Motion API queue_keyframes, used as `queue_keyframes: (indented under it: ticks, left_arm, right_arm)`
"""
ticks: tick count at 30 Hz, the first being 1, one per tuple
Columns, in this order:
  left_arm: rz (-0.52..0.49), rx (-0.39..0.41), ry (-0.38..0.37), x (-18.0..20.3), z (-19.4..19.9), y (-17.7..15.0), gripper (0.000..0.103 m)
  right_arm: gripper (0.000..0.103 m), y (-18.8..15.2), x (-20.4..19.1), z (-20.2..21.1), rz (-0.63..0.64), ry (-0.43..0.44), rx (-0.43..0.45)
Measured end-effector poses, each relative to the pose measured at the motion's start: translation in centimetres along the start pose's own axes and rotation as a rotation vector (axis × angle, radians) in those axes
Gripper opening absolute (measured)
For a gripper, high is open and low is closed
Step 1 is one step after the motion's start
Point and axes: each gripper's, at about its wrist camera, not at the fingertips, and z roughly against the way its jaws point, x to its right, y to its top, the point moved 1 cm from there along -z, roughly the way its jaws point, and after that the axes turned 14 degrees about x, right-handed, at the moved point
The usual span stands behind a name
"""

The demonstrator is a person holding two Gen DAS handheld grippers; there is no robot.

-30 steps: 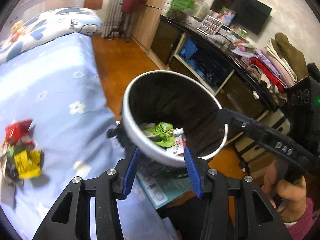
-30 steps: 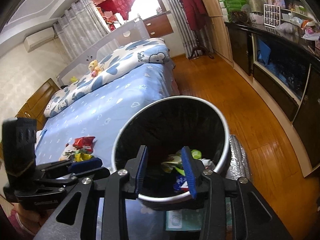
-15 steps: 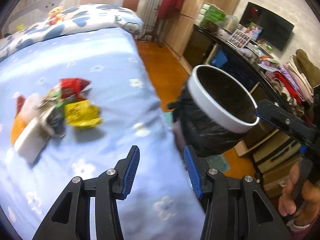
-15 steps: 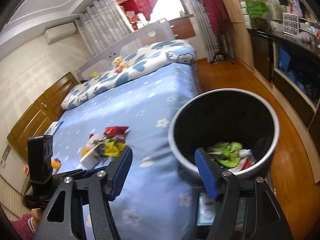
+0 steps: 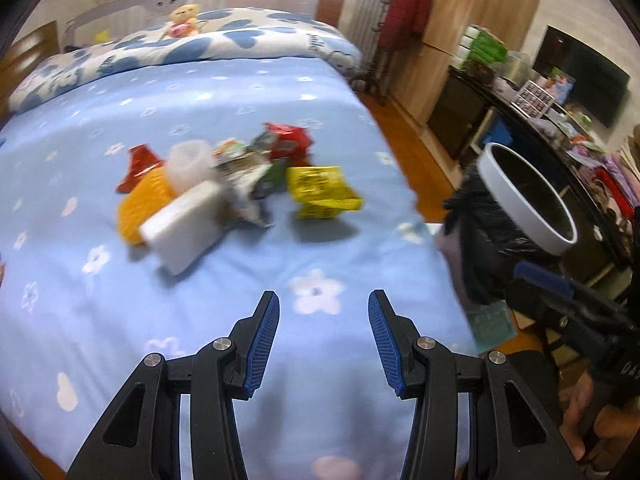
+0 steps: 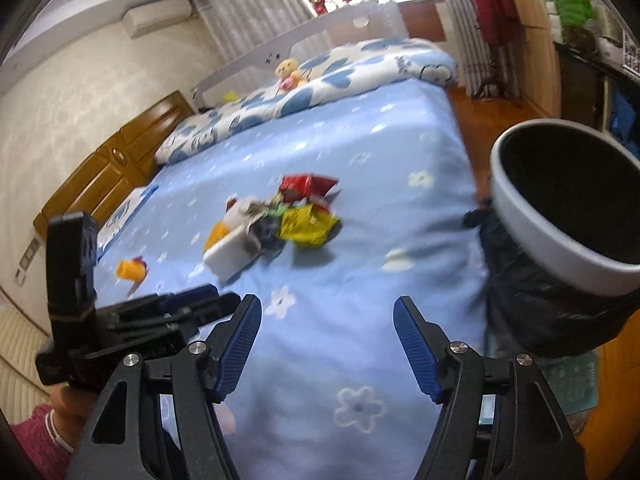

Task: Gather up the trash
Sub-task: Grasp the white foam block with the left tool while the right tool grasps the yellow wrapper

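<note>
A pile of trash lies mid-bed on the blue flowered sheet (image 5: 120,312): a yellow wrapper (image 5: 320,190), a red wrapper (image 5: 288,140), a white block (image 5: 186,226), an orange piece (image 5: 142,204) and a white cup (image 5: 188,164). My left gripper (image 5: 324,304) hovers open over bare sheet, short of the pile. In the right wrist view the yellow wrapper (image 6: 306,226) and white block (image 6: 234,252) lie ahead. My right gripper (image 6: 328,308) has its jaws opening with nothing between them. The white-rimmed bin (image 6: 532,216) with a black liner stands at the bed's right edge.
A lone orange scrap (image 6: 130,270) lies left of the pile. Pillows and a teddy (image 5: 182,20) sit at the bed's head. Dark cabinets (image 5: 460,116) line the right wall across a wooden floor (image 6: 492,120). A printed sheet (image 5: 494,322) lies on the floor by the bin.
Both grippers swung left from above the bin to over the bed, so the pile now lies ahead. The right jaws stand much wider. The left jaws are unchanged.
</note>
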Motion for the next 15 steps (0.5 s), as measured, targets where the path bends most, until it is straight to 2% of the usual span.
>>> queue_keyframes:
  ticks: [7, 15]
  left_arm:
    - [0.031, 0.000, 0.058, -1.8, 1.4, -1.0, 0.046]
    - [0.033, 0.012, 0.085, -3.9, 1.8, -0.3, 0.048]
  right_arm:
    - [0.070, -1.7, -1.1, -2.0, 0.007, 0.006, -0.037]
    - [0.070, -1.6, -1.5, -4.1, 0.023, 0.008, -0.034]
